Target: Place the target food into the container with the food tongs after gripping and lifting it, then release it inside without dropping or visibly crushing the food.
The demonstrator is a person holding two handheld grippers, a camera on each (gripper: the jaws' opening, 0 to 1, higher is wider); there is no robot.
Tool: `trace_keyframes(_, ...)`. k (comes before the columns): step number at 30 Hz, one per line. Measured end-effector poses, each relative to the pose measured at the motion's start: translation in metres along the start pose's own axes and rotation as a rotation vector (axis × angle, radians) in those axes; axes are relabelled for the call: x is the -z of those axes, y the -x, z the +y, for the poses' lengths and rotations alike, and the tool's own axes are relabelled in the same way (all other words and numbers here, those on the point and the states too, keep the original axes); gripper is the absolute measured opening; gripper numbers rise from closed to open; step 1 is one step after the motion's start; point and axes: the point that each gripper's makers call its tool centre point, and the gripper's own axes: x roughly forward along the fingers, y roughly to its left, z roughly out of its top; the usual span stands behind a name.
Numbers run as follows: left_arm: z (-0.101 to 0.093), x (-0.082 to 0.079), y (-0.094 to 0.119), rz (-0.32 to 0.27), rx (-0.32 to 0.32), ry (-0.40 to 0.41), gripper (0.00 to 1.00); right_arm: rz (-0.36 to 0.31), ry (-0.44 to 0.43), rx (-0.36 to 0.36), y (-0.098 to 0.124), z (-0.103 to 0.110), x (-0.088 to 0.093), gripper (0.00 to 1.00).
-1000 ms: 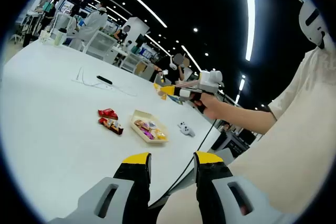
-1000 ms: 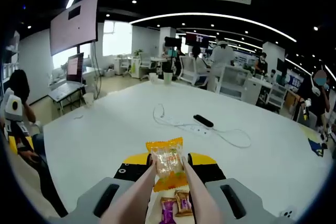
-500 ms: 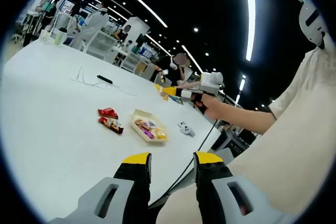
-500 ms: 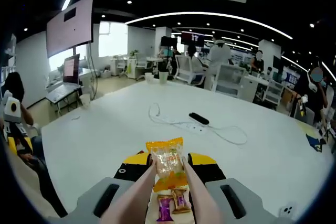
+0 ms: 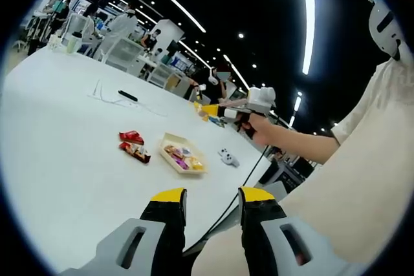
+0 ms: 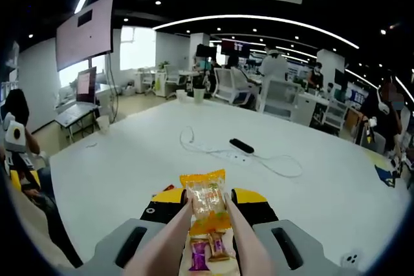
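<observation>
Your snack packet (image 6: 206, 201), orange-edged with a clear window, sits pinched between the two pale tong arms (image 6: 169, 240) that run up from your right gripper (image 6: 207, 200); the gripper's jaws are squeezed on the tongs, and the tongs clamp the packet. The packet is held in the air, and below it, between the tong arms, you can see two small wrapped candies (image 6: 208, 249), one purple and one orange-brown, lying in the tray. In the left gripper view that tray (image 5: 184, 153) is a shallow cream-coloured container on the white table (image 5: 65, 153), holding several small wrapped pieces. Just beside it on the side away from you lie two red packets (image 5: 134, 147), close together. On the tray's other side sits a small white gadget (image 5: 227, 157). Your right gripper appears in that view as well, held in your hand (image 5: 257, 125) above the far edge of the table, with the packet's yellow-orange end sticking out ahead of it. Your left gripper (image 5: 211, 200) hangs over the near table edge with its yellow-tipped jaws apart and nothing between them. Farther out on the table you have a black remote (image 6: 242, 146) and a loose white cable (image 6: 275, 165) trailing past it. People (image 6: 272, 75) and desks stand beyond the table.
</observation>
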Motion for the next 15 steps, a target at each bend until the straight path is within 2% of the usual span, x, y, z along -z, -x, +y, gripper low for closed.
trace_keyframes(15, 0.0001, -0.0002, 0.0013, 0.003, -0.002, -0.003, 0.31, -0.009, -0.015, 0.004, 0.0018, 0.0009, -0.0003, 0.27)
